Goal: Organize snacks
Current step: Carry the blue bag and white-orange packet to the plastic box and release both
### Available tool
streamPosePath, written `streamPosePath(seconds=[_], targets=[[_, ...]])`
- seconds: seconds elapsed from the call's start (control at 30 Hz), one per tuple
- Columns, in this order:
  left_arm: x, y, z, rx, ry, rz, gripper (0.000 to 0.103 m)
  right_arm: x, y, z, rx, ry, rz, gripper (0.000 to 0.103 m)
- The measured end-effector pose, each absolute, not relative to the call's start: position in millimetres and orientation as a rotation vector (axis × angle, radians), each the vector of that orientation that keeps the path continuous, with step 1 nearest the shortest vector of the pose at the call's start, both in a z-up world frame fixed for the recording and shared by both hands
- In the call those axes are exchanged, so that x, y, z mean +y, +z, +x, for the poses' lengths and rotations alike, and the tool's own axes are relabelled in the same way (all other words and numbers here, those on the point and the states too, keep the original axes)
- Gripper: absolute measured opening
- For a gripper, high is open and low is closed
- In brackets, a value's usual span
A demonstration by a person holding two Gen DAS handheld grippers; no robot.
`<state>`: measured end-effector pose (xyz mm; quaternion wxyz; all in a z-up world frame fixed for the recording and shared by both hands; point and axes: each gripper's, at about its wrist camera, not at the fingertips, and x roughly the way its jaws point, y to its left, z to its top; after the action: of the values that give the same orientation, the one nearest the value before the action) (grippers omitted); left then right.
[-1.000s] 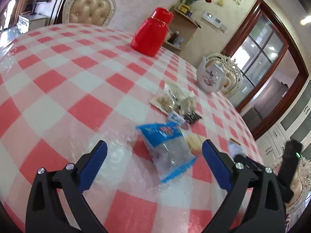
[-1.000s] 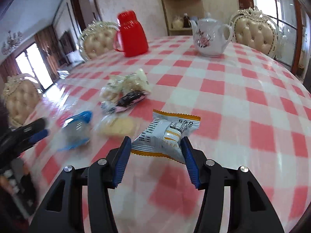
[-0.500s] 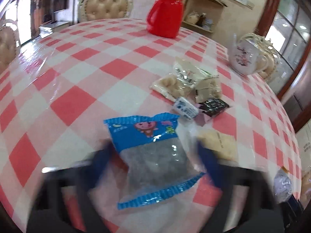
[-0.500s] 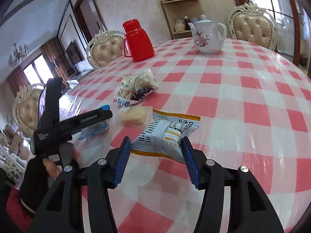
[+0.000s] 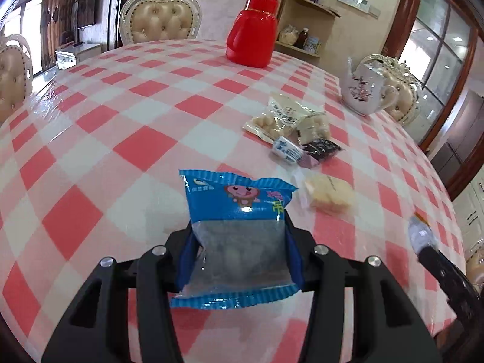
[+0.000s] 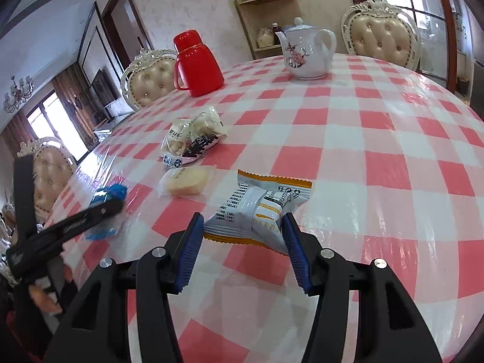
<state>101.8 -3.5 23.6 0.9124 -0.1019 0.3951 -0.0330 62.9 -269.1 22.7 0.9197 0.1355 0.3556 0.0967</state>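
My left gripper point(image 5: 239, 245) is shut on a blue snack packet point(image 5: 239, 227) with a cartoon monkey and a clear window. My right gripper point(image 6: 242, 236) is shut on a white and orange snack packet point(image 6: 260, 208) just above the checked tablecloth. A pale yellow cake packet point(image 5: 328, 195) lies beyond the blue packet; it also shows in the right wrist view point(image 6: 186, 180). A small pile of snack packets point(image 5: 296, 130) lies farther back, also in the right wrist view point(image 6: 193, 136). The left gripper appears in the right wrist view point(image 6: 99, 208).
A red thermos jug point(image 5: 252, 30) stands at the far side of the round table point(image 5: 121, 115). A white floral teapot point(image 5: 364, 90) stands at the far right. Padded chairs point(image 5: 158, 15) ring the table. A corner shelf point(image 5: 308, 21) is behind.
My left gripper has moved forward over the blue packet and shut on it. My right gripper has kept its hold on the white and orange packet.
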Motion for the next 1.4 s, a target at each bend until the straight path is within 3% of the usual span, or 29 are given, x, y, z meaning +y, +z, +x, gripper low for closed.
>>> streamPosePath(seconds=[0.8,1.4], targets=[[15,39,4,0.707,-0.081,-0.261,0.051,-229,24,-7,0.706,0.31,0.384,0.053],[42,53,-92,0.68,-0.037,-0.142,0.051,-179,25,-63,0.723,0.503,0.49,0.053]])
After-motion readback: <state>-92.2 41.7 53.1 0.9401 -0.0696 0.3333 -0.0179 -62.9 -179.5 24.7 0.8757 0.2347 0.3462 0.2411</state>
